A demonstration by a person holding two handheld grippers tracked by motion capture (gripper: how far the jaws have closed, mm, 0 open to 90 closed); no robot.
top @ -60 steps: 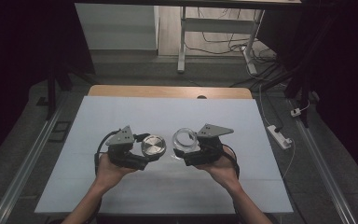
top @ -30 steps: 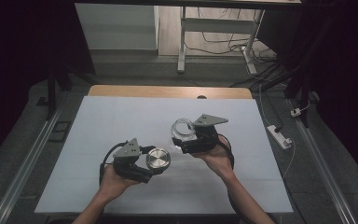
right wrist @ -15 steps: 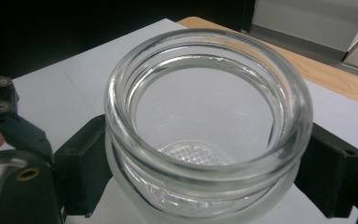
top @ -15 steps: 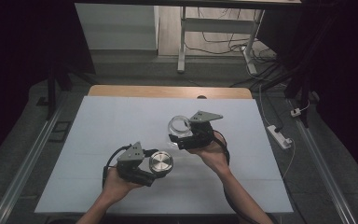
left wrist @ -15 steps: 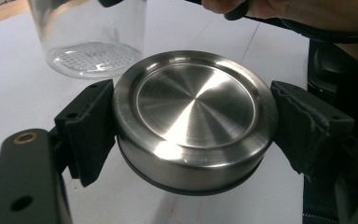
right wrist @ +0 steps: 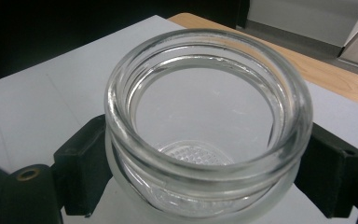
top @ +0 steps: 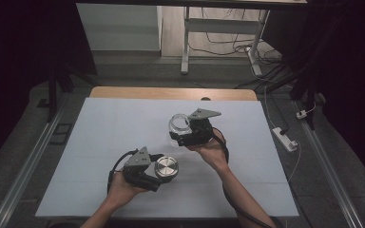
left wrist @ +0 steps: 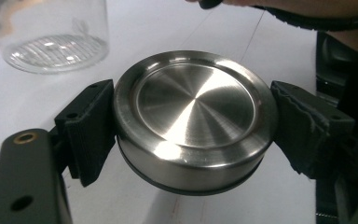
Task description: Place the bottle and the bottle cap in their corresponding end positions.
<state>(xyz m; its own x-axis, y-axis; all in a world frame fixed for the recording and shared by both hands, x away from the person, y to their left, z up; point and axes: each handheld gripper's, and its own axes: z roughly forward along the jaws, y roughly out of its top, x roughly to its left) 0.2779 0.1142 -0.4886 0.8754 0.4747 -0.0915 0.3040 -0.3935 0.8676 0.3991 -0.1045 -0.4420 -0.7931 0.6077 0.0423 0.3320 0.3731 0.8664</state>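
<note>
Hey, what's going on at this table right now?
A person is working at a white table with a hand-held gripper in each hand. The left gripper is clamped on a round steel lid, gripped by its rim. The right gripper is clamped on a clear glass jar, which is open and looks empty. Lid and jar are apart, the jar farther up the table, so the lid is off the jar at this moment.

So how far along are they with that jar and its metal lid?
Done: the metal lid is off the glass jar, whose mouth stands open and looks empty. In hand: the left gripper is shut on the lid near the table's front, and the right gripper is shut on the jar farther back. Left: probably setting both down on the white table; neither looks let go of yet.
</note>
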